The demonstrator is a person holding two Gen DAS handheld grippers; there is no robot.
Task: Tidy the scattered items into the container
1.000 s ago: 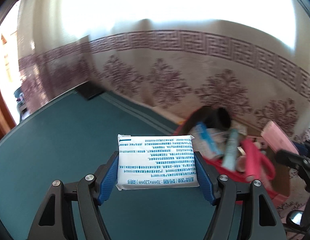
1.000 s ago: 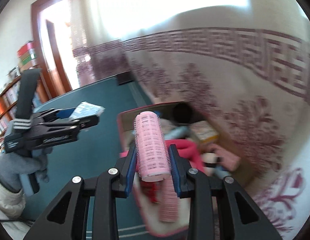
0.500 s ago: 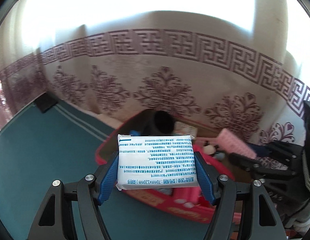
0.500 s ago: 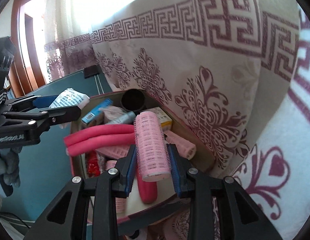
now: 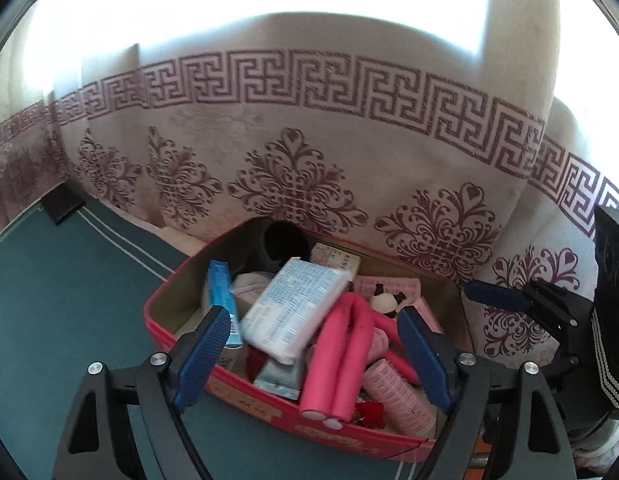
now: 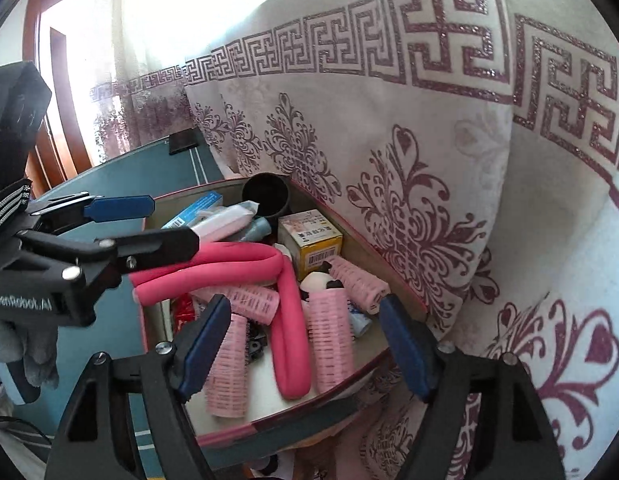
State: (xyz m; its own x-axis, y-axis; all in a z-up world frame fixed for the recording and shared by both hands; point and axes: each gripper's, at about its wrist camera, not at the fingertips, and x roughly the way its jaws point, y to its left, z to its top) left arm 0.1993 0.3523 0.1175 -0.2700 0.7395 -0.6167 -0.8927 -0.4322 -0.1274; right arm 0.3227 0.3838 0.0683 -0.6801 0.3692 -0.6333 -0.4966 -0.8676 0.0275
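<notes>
The red container [image 5: 177, 280] stands at the table's far edge, crammed with items. A white packet with blue print [image 5: 301, 304] lies tilted on top of the pile, beyond my left gripper [image 5: 315, 354]. Its jaws are opening and nothing is between them. In the right wrist view a pink hair roller [image 6: 331, 344] lies inside the container [image 6: 389, 276], below my right gripper [image 6: 305, 336]. Those jaws are opening too, and the pads stand clear of the roller. The left gripper [image 6: 149, 224] hovers over the container's left side.
Long pink foam rollers [image 5: 341, 356], a black cup [image 5: 283, 240], a blue tube [image 5: 223, 292] and a yellow box [image 6: 313, 248] fill the container. A patterned curtain [image 5: 309, 140] hangs right behind it. Teal table [image 5: 69, 300] stretches left, with a flat black object [image 5: 63, 208] at its far edge.
Both grippers opened over the container. The white packet dropped from the left gripper onto the pile, and the pink hair roller dropped from the right gripper into the container.
</notes>
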